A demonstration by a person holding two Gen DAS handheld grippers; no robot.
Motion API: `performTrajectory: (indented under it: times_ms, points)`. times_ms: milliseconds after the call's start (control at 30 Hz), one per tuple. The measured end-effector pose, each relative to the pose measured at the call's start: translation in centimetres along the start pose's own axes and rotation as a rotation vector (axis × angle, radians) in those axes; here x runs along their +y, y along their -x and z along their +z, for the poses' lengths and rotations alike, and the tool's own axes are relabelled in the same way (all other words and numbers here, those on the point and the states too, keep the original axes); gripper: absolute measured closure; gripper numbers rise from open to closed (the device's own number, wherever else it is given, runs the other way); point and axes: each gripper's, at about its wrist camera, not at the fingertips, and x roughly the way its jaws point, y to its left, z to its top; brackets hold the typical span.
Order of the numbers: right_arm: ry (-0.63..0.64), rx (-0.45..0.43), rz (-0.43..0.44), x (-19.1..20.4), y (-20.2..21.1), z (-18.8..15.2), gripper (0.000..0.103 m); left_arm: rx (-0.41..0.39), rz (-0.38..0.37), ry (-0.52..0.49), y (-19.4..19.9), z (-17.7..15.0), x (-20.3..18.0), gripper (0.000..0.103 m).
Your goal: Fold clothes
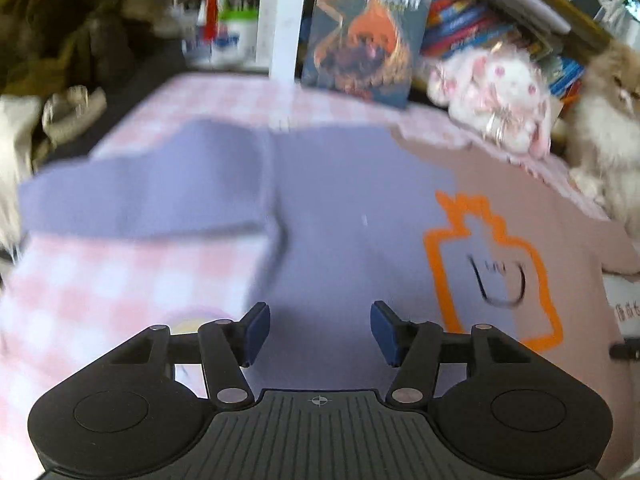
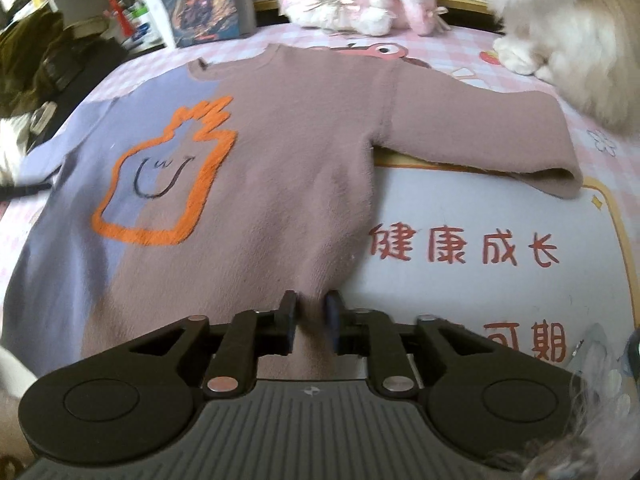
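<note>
Blue-padded left gripper (image 1: 318, 332) hangs half open and empty over the sweater (image 2: 256, 184); the right gripper (image 2: 312, 320) stands narrowly parted astride its hem. Spread flat on the checked blanket (image 1: 100, 280), both sleeves out, nothing looks folded yet.

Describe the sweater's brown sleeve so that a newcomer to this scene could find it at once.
Start at the pink checked cloth. The two-tone sweater lies flat on it. Its brown sleeve stretches toward the fluffy white animal, unlike the purple sleeve opposite.

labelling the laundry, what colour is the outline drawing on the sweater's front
Orange, on the outline drawing of the sweater; clearest in the right wrist view.
</note>
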Motion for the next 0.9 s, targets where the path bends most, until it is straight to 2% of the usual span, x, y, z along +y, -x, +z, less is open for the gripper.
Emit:
performTrajectory:
  times_ms: [67,200,267,333,400,467,533,633,767,900]
  points:
    - [-0.007,-0.024,-0.025,-0.2,0.0,0.4,0.070,-0.012,-0.006,0.024,0.0,-0.4,0.5,0.046]
    - [-0.018,-0.039,-0.035,-0.6,-0.5,1.2,0.069,-0.016,-0.006,0.030,-0.3,-0.1,0.8,0.049]
    - [-0.011,-0.037,-0.029,-0.3,-1.0,1.3,0.073,-0.017,-0.004,0.030,-0.4,-0.1,0.9,0.052]
    - [0.010,-0.036,-0.011,0.3,-1.3,1.4,0.087,-0.015,-0.003,0.029,-0.4,0.0,0.8,0.052]
    - [0.001,-0.035,0.007,0.5,-1.3,1.6,0.087,-0.014,0.001,0.019,-0.6,0.0,0.7,0.052]
    - [-0.069,-0.045,0.009,-0.5,-1.0,1.9,0.087,-0.015,0.006,0.008,-0.6,0.0,0.6,0.050]
    - [-0.181,-0.073,0.002,-2.8,-0.3,2.7,0.066,-0.016,0.010,0.000,-0.6,-0.1,0.5,0.048]
    - [-0.326,-0.138,-0.053,-6.7,1.0,3.7,0.059,-0.018,0.009,0.001,-0.6,-0.1,0.6,0.048]
    - [-0.571,-0.223,-0.071,-12.1,2.1,4.5,0.056,-0.021,0.014,-0.001,-0.6,-0.2,0.5,0.048]
    - [-0.763,-0.257,-0.052,-15.8,1.3,5.0,0.058,-0.020,0.023,-0.012,-0.7,-0.2,0.3,0.047]
